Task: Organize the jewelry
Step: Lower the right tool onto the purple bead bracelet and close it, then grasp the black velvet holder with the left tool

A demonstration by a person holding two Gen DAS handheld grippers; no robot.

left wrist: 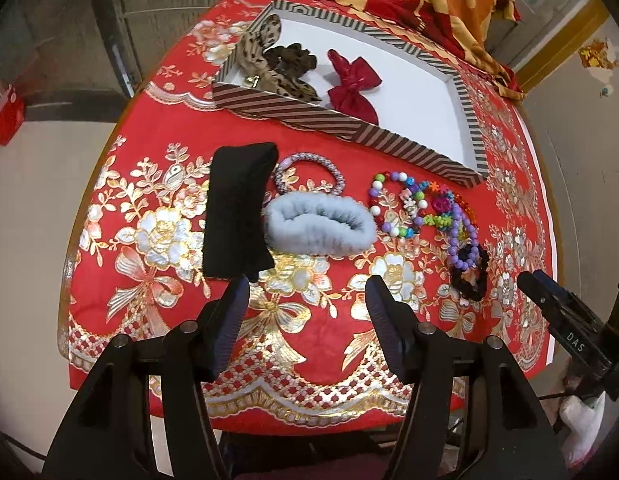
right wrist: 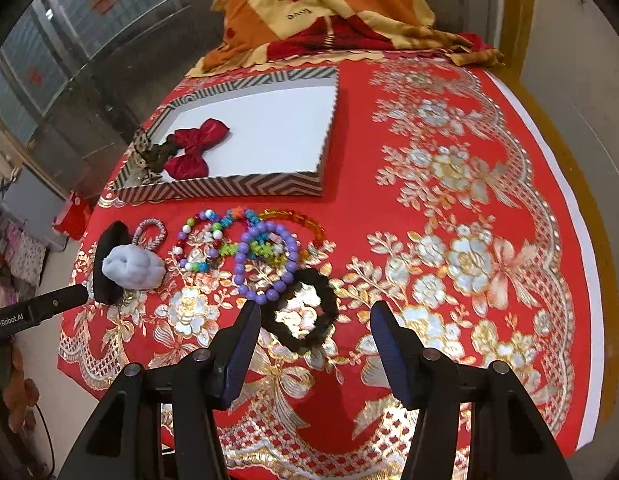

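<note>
Left tongs (left wrist: 305, 296) released over the bench (left wrist: 309, 336), black band (left wrist: 239, 210) and grey scrunchie (left wrist: 321, 220) just ahead, right tongs (right wrist: 315, 320) released at black bracelet (right wrist: 305, 316), striped box (left wrist: 349, 124) beyond holding red bow (left wrist: 355, 86), leopard scrunchie (left wrist: 261, 52).

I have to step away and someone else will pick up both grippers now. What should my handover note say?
Left gripper: open, empty, above the cloth just short of the black pad and the grey fluffy band.
Right gripper: open, empty, over the black bracelet.
Done: red bow, brown scrunchie and leopard bow lie in the striped box.
Left on the cloth: black pad, grey band, pink woven bracelet, colourful bead bracelets, purple bracelet, black bracelet.
</note>
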